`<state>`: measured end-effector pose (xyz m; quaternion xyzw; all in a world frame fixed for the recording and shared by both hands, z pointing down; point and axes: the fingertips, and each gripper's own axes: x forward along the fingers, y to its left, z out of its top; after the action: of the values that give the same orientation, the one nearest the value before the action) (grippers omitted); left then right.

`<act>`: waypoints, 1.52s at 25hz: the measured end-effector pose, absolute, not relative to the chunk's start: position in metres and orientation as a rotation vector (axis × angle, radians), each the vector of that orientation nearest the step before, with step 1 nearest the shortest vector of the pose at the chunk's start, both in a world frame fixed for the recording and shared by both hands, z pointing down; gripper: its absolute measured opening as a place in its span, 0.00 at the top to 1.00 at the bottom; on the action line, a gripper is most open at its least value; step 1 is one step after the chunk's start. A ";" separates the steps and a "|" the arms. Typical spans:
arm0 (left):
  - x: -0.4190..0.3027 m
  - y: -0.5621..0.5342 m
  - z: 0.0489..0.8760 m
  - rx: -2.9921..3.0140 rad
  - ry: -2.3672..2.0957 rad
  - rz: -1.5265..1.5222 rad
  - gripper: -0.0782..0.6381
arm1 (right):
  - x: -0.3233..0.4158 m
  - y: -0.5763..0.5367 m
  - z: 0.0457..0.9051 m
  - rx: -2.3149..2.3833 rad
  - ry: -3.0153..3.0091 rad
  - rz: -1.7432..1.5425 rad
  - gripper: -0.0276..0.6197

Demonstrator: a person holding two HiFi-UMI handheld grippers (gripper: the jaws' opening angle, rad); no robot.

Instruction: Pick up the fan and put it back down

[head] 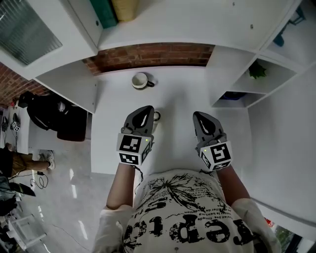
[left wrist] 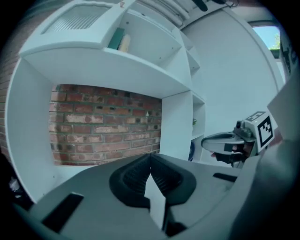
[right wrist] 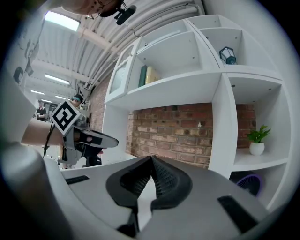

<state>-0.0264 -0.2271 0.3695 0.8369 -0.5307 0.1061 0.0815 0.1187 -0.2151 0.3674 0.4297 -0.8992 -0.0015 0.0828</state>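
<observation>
The left gripper has its jaws pressed together on nothing. One cup stands on the white desk at its 12 o'clock. The right gripper, at 3 o'clock from the left, is likewise closed and empty. The one fan sits in the lower shelf cubby at the right gripper's 2 o'clock, well apart from both pairs of fingers. Its purple round grille faces out of the cubby. Most of it is hidden, so its long axis cannot be told.

- A cup is sitting on the table, just before the brick wall.
- A plant is standing in a shelf compartment at the right, above the fan.
- Some books are standing on the shelf over the table.
</observation>
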 end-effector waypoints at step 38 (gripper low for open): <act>-0.016 -0.161 0.313 2.709 -1.534 0.139 0.87 | 0.127 -0.185 0.329 1.319 -2.733 -0.127 0.94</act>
<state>-0.0165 -0.1610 0.3127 0.8692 -0.4922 0.0446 0.0126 0.1265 -0.1847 0.3288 0.4337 -0.8986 -0.0417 0.0520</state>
